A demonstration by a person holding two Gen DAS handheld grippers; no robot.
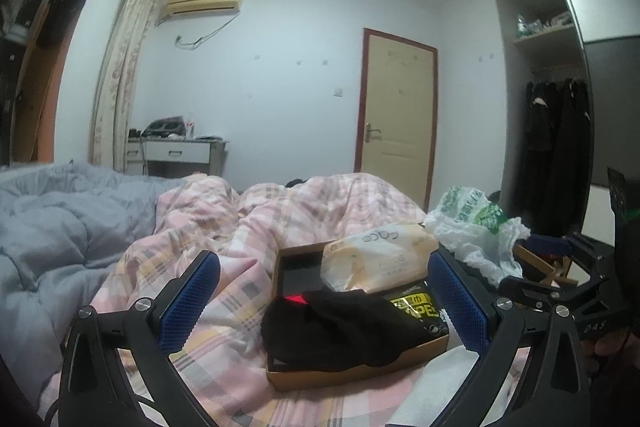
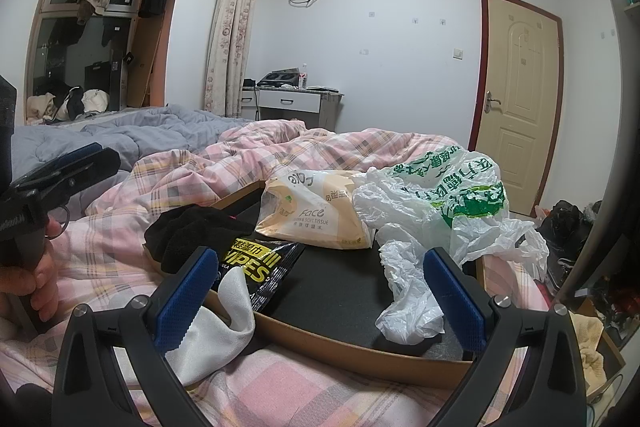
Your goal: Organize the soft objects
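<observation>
1. One shallow cardboard tray [image 2: 360, 349] with a black liner is lying on the pink plaid quilt [image 2: 248, 163], and five soft things are sitting in or against it.
2. One black sock [image 2: 192, 231] is draping over the tray's left rim, its long axis running along that rim; which end is the toe is hard to make out.
3. One black wipes pack [image 2: 260, 267] is lying flat near the tray's front-left corner, its yellow lettering facing the right wrist camera, partly covered by the sock and the white cloth.
4. One beige tissue pack [image 2: 316, 215] is resting at the far edge, its long axis running across the tray.
5. One white-and-green plastic bag [image 2: 448, 215] is spilling over the right rim, hiding that corner.
6. One white cloth [image 2: 220, 327] is hanging over the front-left rim onto the quilt, partly hidden behind a finger.
7. The left gripper [image 1: 324, 303] is hovering spread wide over the sock, gripping nothing.
8. The right gripper [image 2: 320, 295] is likewise standing spread and empty over the tray's front edge.
9. A hand [image 2: 40, 279] is gripping the left gripper's handle at the left border of the right wrist view, cut off there.
</observation>
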